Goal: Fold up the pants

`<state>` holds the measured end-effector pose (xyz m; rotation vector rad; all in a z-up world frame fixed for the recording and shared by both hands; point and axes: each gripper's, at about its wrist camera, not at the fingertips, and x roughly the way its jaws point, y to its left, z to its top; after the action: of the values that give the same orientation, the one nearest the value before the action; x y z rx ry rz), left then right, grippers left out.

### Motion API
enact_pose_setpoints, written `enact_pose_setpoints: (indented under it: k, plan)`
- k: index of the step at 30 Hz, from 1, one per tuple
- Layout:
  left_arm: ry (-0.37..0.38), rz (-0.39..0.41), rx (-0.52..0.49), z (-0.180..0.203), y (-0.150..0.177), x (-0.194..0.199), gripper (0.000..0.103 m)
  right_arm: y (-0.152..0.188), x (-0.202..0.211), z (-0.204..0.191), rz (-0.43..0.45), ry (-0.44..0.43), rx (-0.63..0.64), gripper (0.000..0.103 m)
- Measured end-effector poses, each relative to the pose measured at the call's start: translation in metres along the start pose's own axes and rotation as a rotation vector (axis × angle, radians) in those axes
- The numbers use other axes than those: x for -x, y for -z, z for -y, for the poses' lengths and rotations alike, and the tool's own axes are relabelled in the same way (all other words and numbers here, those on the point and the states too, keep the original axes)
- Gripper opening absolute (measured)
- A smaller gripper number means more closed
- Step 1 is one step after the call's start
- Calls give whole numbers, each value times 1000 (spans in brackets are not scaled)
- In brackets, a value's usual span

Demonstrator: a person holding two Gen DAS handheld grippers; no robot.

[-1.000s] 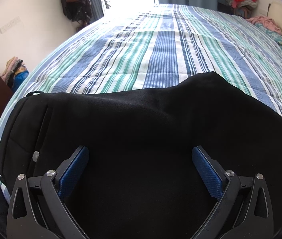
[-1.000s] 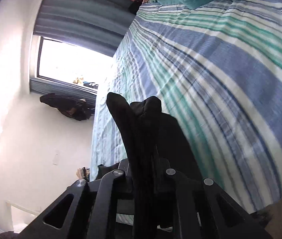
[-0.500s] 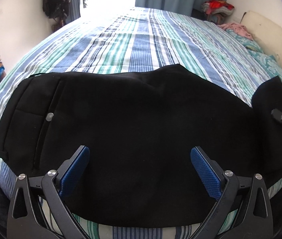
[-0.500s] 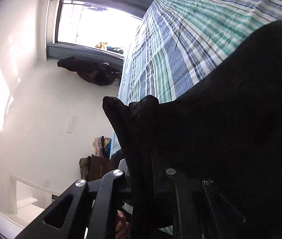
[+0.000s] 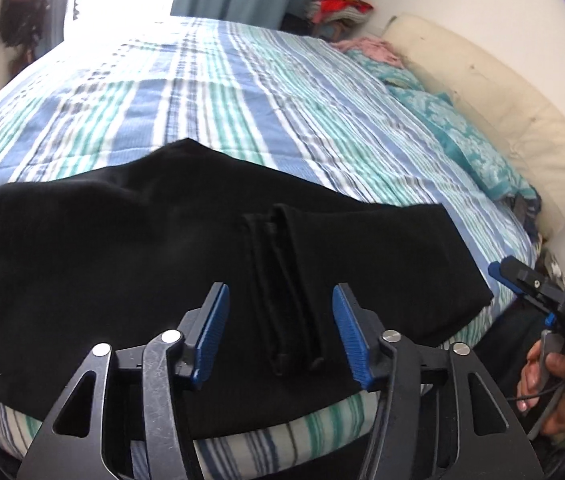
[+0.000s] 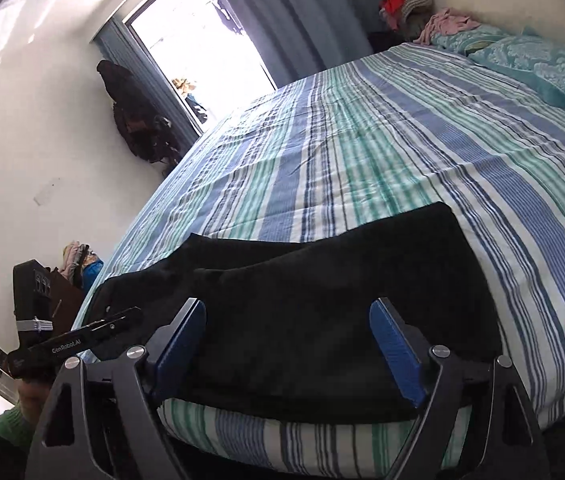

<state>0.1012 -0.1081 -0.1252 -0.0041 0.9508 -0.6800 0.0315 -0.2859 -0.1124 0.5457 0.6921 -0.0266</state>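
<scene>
Black pants (image 5: 102, 260) lie across the near edge of the striped bed (image 5: 222, 100). Their leg ends (image 5: 282, 280) rest folded over the middle, hems toward me. Just above those hems hovers my left gripper (image 5: 280, 328), its jaws closing; the blue pads (image 5: 216, 320) stand apart from the cloth. In the right wrist view my right gripper (image 6: 288, 340) hangs over the right end of the pants (image 6: 322, 288), its jaws opening and holding nothing. The left wrist view shows it at the far right (image 5: 522, 284) in a person's hand (image 5: 550, 384).
Teal pillows (image 5: 462, 136) and a cream headboard cushion (image 5: 482, 92) line the bed's right side. A clothes pile (image 5: 338, 8) sits in the far corner. Dark bags (image 6: 134, 116) hang on the left wall, with more clothes (image 6: 78, 264) on the floor.
The right gripper carried the leg ends over the pants, let go of them and opened wide. The left gripper swung toward the hems and its jaws narrowed.
</scene>
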Motion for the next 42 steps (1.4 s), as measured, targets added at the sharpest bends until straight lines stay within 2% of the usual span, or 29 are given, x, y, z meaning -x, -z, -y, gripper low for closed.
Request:
enact_pose_setpoints:
  k: [2,4,5,6,7,10,13,15,17,18,19,21,23,26,28,30,31,33,37,40,42]
  plan:
    - [-6,-42,-39,14,1,-14,52,6,6,19,-6,-20,-92,84]
    - [-36,-74,-49,19,1,-26,52,3,11,22,26,-15,-97,84]
    - [-46,-86,-45,21,1,-31,43,2,10,20,31,-4,-70,84]
    - [-48,-107,-41,21,1,-36,28,1,8,14,27,7,-39,84]
    - [-53,-135,-38,22,1,-40,4,1,6,9,23,18,-15,84]
    - [-101,-91,-29,22,1,-30,3,-1,6,9,30,21,-14,84]
    - [-133,-92,-25,13,3,-30,4,-7,5,20,33,-37,-68,85]
    - [-147,-112,-40,12,7,-37,6,-1,-15,36,-63,-43,-136,93]
    - [-167,-102,-73,16,11,-38,8,15,-44,59,-209,-24,-256,92]
    - [-173,-97,-89,18,12,-37,9,16,-41,62,-179,-33,-272,90]
    - [-172,-95,-95,18,12,-36,10,10,-35,61,-156,-43,-280,90]
    - [-154,-89,-79,15,13,-35,11,-9,-24,61,-128,-125,-313,90]
    - [-138,-85,-58,11,13,-35,11,-37,-19,65,-97,-164,-322,90]
    - [-129,-83,-50,10,12,-35,11,-82,-40,82,-132,-188,-359,90]
    - [-125,-82,-49,10,12,-35,11,-95,-69,100,-198,-142,-378,90]
    - [-114,-80,-45,10,13,-36,11,-86,-98,124,-268,-72,-441,90]
    - [-114,-81,-41,10,13,-36,11,-77,-107,134,-286,-70,-481,89]
    - [-112,-79,-39,10,13,-36,12,-73,-98,140,-228,-100,-514,88]
    - [-97,-80,-48,9,13,-36,12,-80,-49,127,-146,-177,-512,89]
    - [-82,-83,-30,6,12,-37,12,-66,-22,114,-180,-213,-489,90]
    - [-76,-84,-20,5,12,-38,12,-40,-19,117,-227,-200,-517,90]
